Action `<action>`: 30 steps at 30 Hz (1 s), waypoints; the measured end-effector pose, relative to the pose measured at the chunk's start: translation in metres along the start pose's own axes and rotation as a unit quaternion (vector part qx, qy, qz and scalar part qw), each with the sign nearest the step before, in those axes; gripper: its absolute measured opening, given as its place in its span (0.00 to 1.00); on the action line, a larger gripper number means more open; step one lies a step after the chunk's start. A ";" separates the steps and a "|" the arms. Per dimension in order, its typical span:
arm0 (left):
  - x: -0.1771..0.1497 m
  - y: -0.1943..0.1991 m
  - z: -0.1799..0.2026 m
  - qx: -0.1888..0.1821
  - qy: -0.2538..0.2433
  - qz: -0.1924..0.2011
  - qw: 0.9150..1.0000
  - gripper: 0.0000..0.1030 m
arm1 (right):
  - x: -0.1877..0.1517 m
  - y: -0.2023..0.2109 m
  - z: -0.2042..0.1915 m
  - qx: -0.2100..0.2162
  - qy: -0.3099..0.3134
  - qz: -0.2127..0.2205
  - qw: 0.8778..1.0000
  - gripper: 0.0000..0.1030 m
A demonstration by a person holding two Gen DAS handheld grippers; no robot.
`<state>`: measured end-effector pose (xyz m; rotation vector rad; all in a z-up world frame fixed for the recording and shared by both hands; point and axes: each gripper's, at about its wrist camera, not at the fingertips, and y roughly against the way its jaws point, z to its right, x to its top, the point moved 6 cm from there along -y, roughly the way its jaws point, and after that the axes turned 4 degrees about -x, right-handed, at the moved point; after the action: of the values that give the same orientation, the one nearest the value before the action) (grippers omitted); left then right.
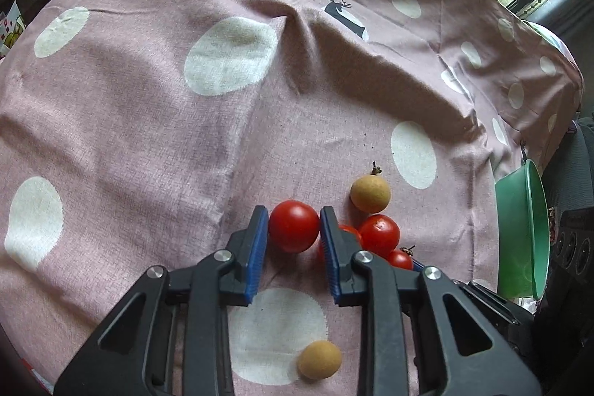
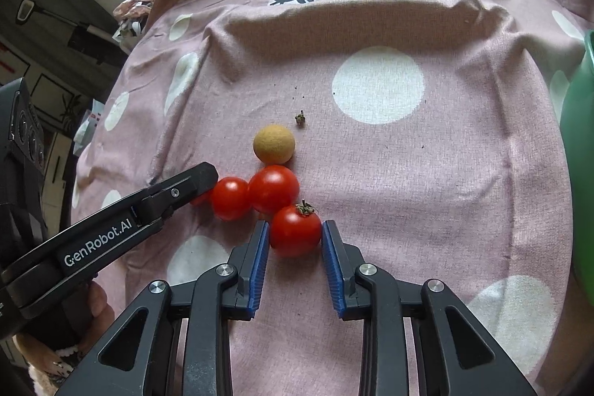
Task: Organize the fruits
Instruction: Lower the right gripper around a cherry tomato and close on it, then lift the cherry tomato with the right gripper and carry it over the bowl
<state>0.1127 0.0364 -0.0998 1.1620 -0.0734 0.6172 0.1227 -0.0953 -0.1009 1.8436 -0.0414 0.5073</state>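
Observation:
Several red cherry tomatoes and tan longans lie on a pink cloth with white dots. My left gripper (image 1: 294,223) is shut on one tomato (image 1: 293,226); more tomatoes (image 1: 378,234) sit just right of it, a longan (image 1: 370,192) behind them and another longan (image 1: 319,364) below my fingers. My right gripper (image 2: 295,232) has its blue pads touching both sides of a stemmed tomato (image 2: 295,231). Two tomatoes (image 2: 273,188) and a longan (image 2: 274,143) lie beyond it. The left gripper's finger (image 2: 178,193) enters from the left beside a tomato (image 2: 230,197).
A green plastic basin (image 1: 523,232) hangs off the cloth's right edge; it also fills the right rim of the right wrist view (image 2: 581,143). A loose stem (image 2: 300,117) lies on the cloth. The cloth (image 1: 185,136) is wrinkled, with a ridge behind the fruit.

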 end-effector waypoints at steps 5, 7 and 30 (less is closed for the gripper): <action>0.000 -0.002 0.003 -0.001 -0.005 0.003 1.000 0.27 | 0.000 0.001 0.002 -0.004 0.000 0.003 1.000 0.29; 0.000 -0.002 0.004 -0.003 0.000 0.004 1.000 0.27 | 0.000 0.003 0.004 -0.004 -0.002 0.004 1.000 0.29; 0.007 0.061 0.033 -0.035 -0.011 0.122 0.992 0.27 | 0.021 0.059 0.029 0.014 -0.044 0.099 0.994 0.29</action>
<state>0.0968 0.0255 -0.0327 1.1007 -0.2565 0.8114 0.1347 -0.1373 -0.0477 1.8982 -0.2809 0.5651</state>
